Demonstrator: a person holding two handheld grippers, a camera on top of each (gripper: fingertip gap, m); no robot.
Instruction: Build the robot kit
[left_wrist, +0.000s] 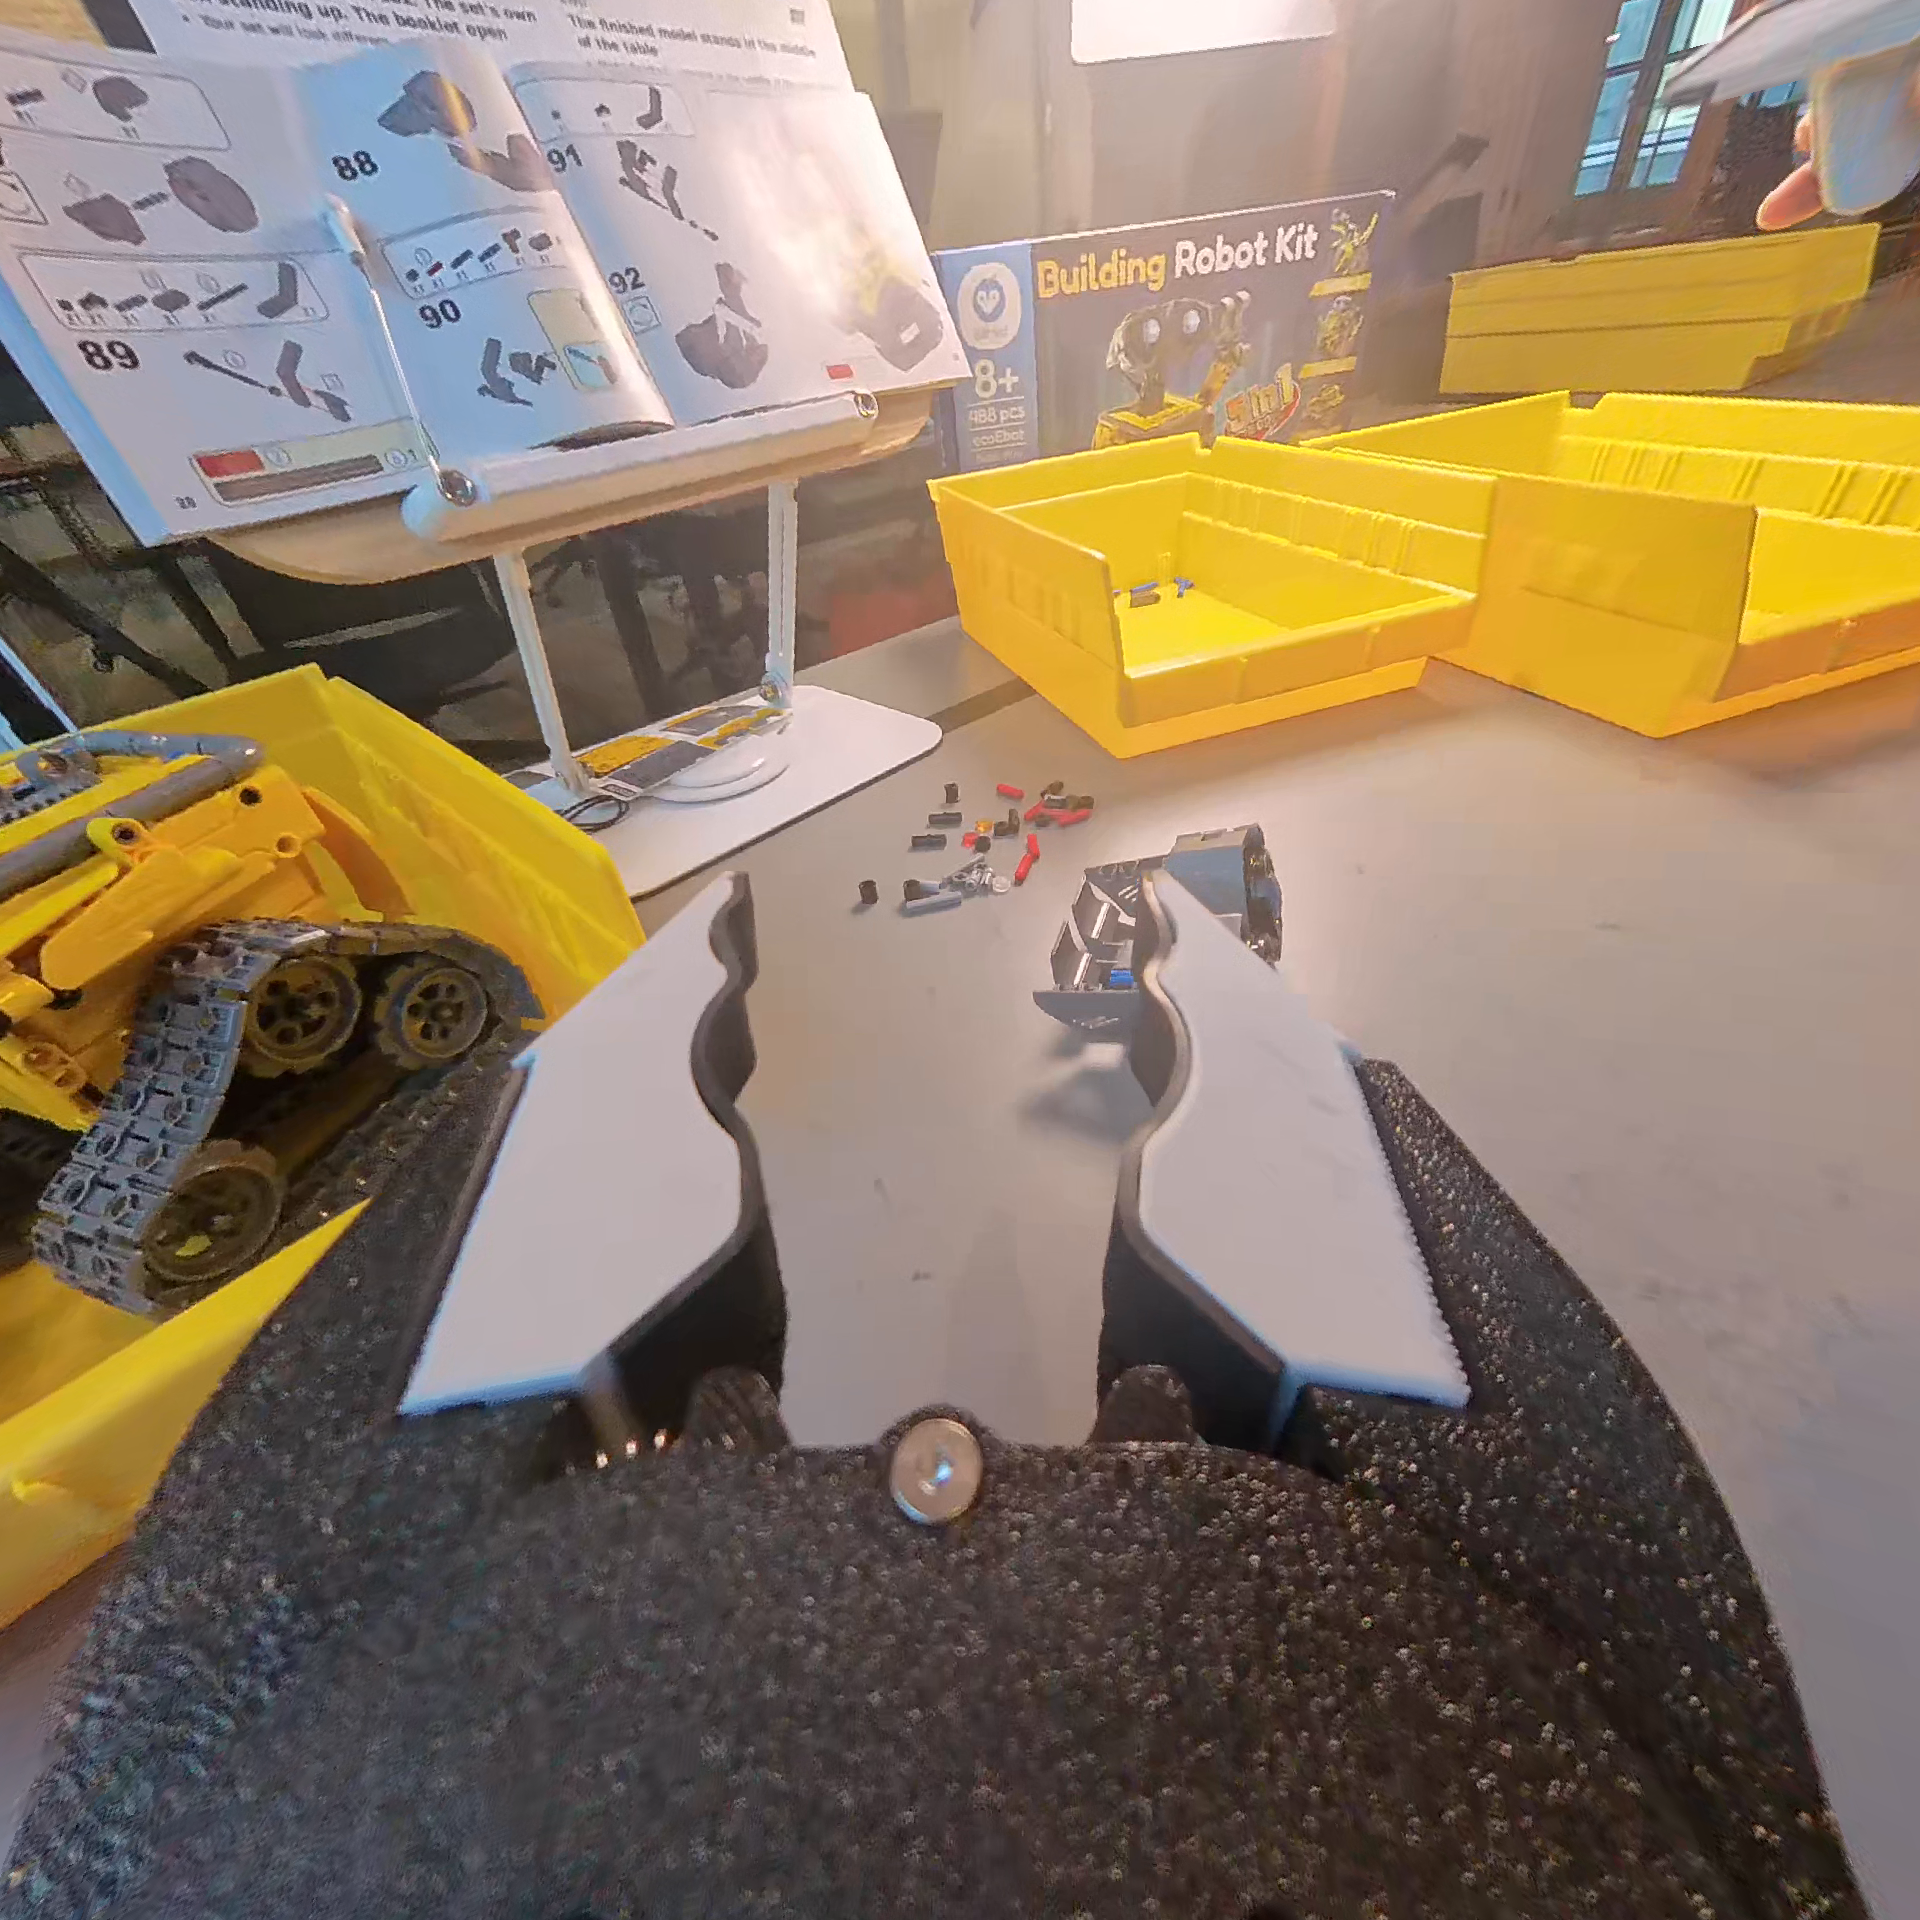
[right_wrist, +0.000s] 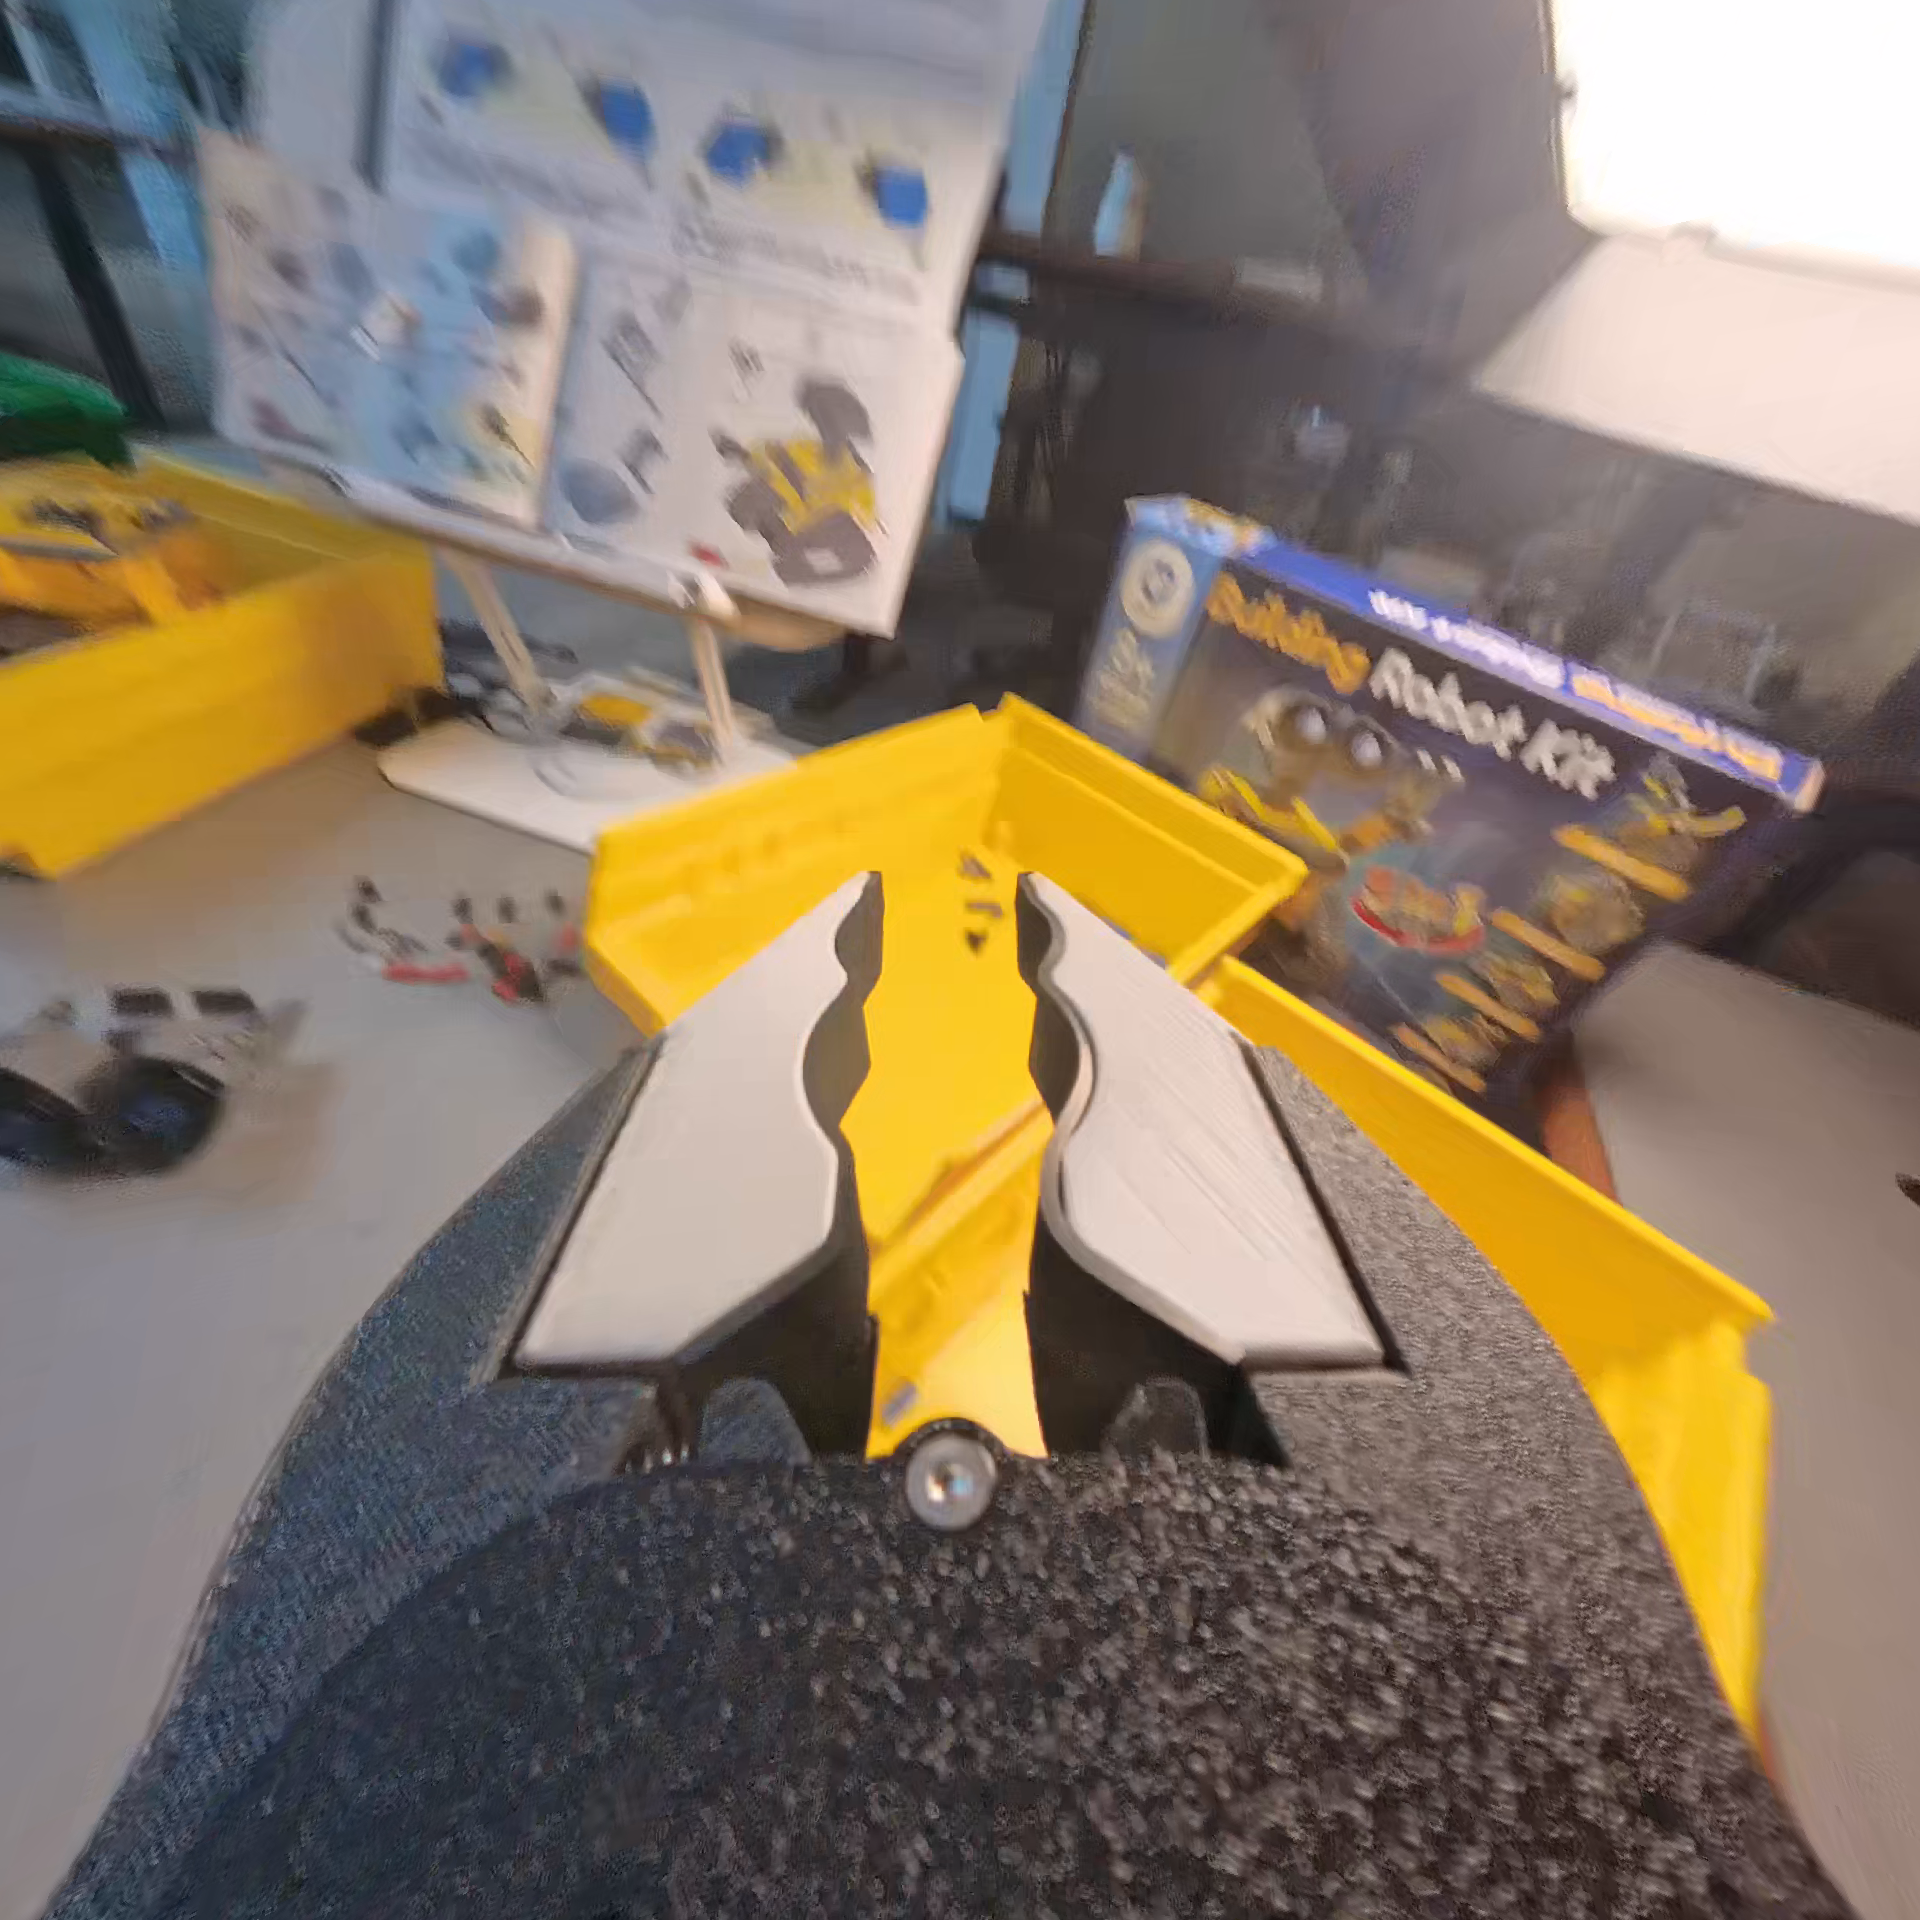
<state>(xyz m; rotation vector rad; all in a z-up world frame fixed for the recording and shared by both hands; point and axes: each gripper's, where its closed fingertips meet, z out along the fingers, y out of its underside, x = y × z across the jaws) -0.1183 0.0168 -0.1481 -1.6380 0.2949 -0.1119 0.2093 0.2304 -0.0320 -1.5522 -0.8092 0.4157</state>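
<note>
The grey tabletop (left_wrist: 1558, 1039) carries everything here, and along its far side stand several yellow bins (left_wrist: 1621, 582), nearly empty; the one nearest the middle, an open-fronted bin (right_wrist: 790, 852), lies directly under the right claw (right_wrist: 948, 904), whose jaws are parted with nothing between them, hanging over the few small dark pieces on that bin's floor. At the left edge another yellow bin (left_wrist: 436, 810) holds a built yellow tracked vehicle (left_wrist: 208, 987), close beside the left claw (left_wrist: 948, 904). Behind it an instruction booklet (left_wrist: 468, 260) sits open on a white stand (left_wrist: 727, 769), and a boxed robot kit (left_wrist: 1174, 332) stands upright behind the bins. The left claw is likewise released and empty, low over bare tabletop; its right finger (left_wrist: 1226, 1039) passes just in front of a black sub-assembly (left_wrist: 1174, 914), and whether they touch cannot be told. Ahead lies a scatter of small red, black and blue pieces (left_wrist: 977, 842). The right wrist view is blurred, which suggests quick motion, so a claw could clip the bin's rim; on the left, a careless sweep of the finger could knock the sub-assembly or scatter the loose pieces off the tabletop.
</note>
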